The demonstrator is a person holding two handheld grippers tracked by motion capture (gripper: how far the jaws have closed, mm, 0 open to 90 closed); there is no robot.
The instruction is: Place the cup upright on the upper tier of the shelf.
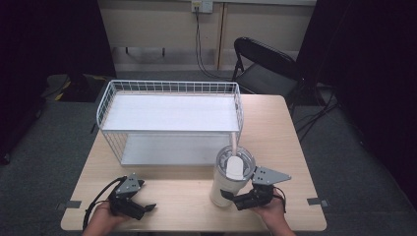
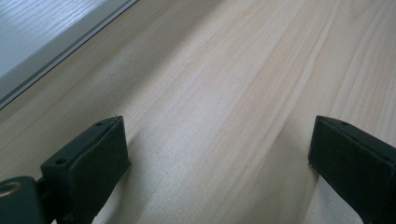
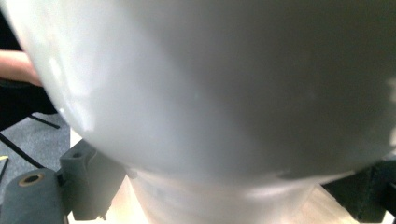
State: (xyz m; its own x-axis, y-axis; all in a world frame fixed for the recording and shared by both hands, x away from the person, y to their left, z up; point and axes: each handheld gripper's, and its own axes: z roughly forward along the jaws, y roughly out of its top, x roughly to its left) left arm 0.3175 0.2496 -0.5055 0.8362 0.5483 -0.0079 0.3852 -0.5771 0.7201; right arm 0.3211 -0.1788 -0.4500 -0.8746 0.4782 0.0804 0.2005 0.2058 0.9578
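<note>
Right gripper (image 1: pixel 235 199) jaws straddle base of white tumbler (image 1: pixel 229 179), gripping it by look. Tumbler upright at near table (image 1: pixel 290 142) edge, before wire rack (image 1: pixel 169 118). Left gripper (image 1: pixel 142 209) wide open, empty, farther off.

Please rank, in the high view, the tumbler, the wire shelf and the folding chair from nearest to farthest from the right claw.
1. Tumbler: between the right claw's jaws, front right of the table.
2. Wire shelf: behind it, mid-table.
3. Folding chair: on the floor beyond the table.
</note>
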